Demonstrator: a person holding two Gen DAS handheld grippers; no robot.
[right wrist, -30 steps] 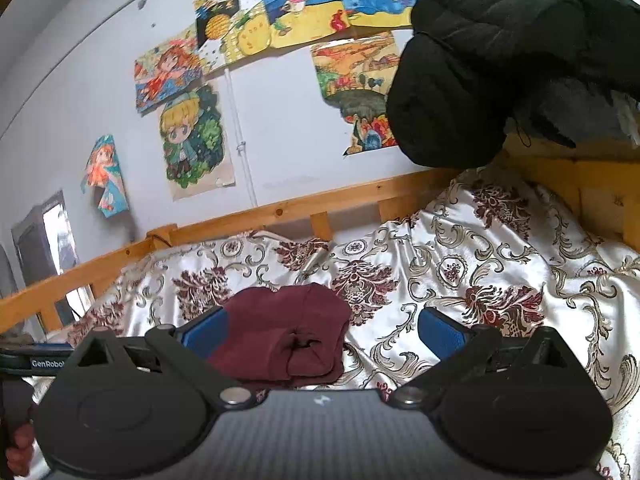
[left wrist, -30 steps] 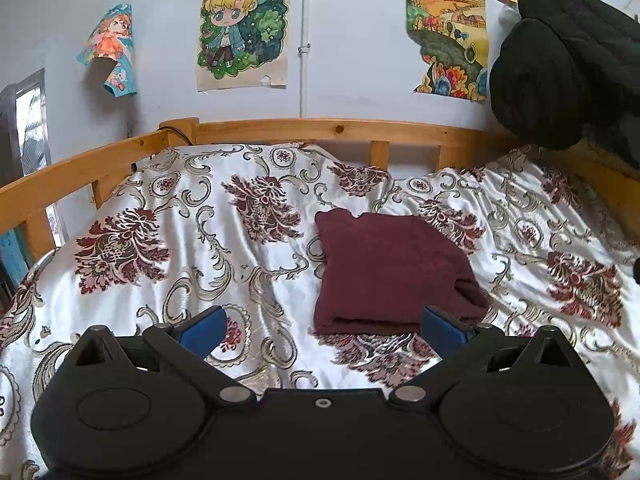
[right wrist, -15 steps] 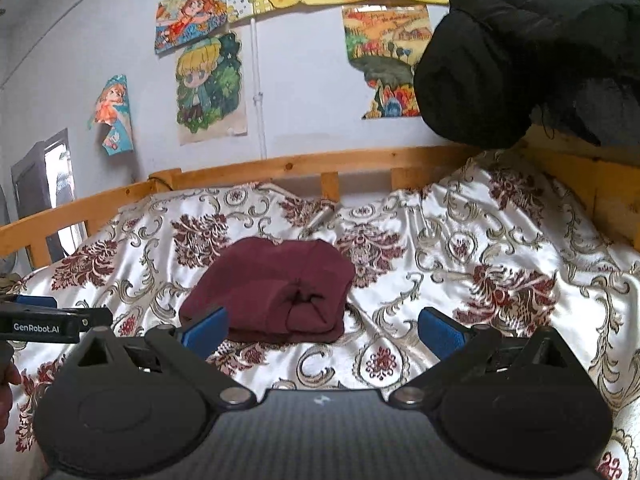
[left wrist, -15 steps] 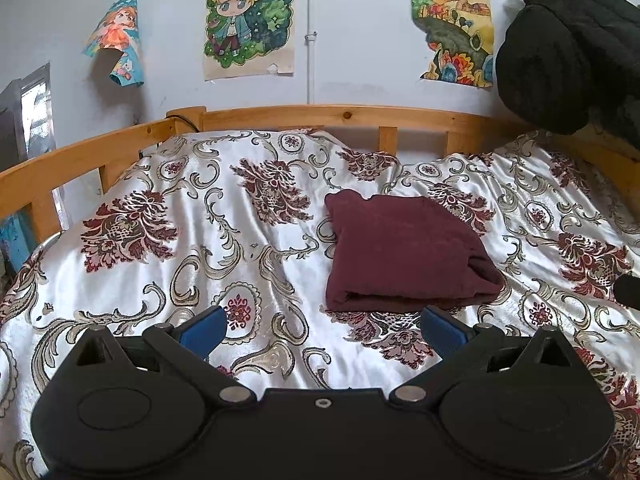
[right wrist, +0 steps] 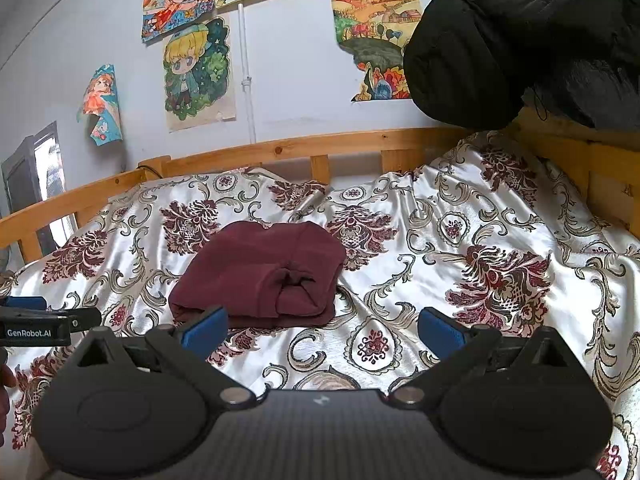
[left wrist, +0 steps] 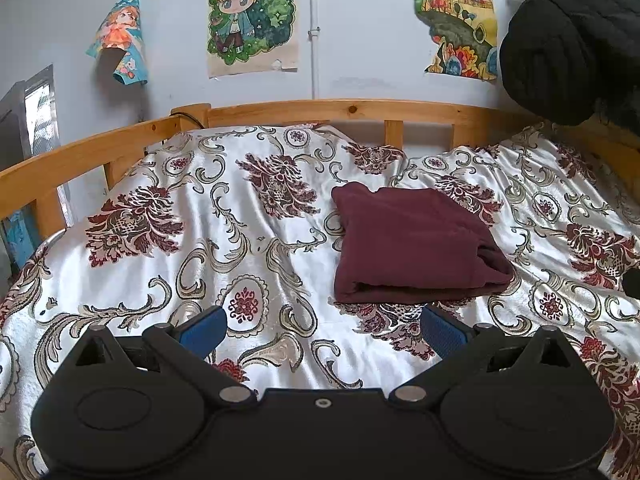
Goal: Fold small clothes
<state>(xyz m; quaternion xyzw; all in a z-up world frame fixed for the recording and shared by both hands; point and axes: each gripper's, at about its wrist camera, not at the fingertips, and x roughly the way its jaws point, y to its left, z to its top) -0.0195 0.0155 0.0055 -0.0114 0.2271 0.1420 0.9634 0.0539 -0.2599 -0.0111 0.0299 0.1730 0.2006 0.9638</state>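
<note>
1. My left gripper [left wrist: 320, 326] sits at the bottom of its own view with its blue pads [left wrist: 202, 330] spread wide and nothing between them; only bedspread shows in the gap.
2. My right gripper [right wrist: 322, 328] is likewise spread wide and holds nothing, its blue pads [right wrist: 440, 332] low in the frame on either side of bare bedspread.
3. In the right wrist view, the left gripper also shows at the left edge, mid-height, as a black bar lettered "GenRobot.AI" with a blue tip.
4. The folded maroon garment [left wrist: 412, 246] lies flat on the bed, just right of centre in the left wrist view. Its near edge sits just above the right-hand pad of the left gripper, but I see no contact.
5. In the right wrist view the same garment [right wrist: 260, 276] is left of centre, its bunched, tucked end facing the camera, just beyond that gripper's left-hand pad.
6. The bedspread [left wrist: 208, 252], white satin with maroon flowers and grey-gold scrolls, is rumpled across the whole middle of both frames.
7. A wooden bed rail [left wrist: 360, 110] curves behind it.
8. On the wall above I see cartoon posters [left wrist: 252, 16].
9. A black padded coat [right wrist: 520, 36] hangs in the upper right.
</note>
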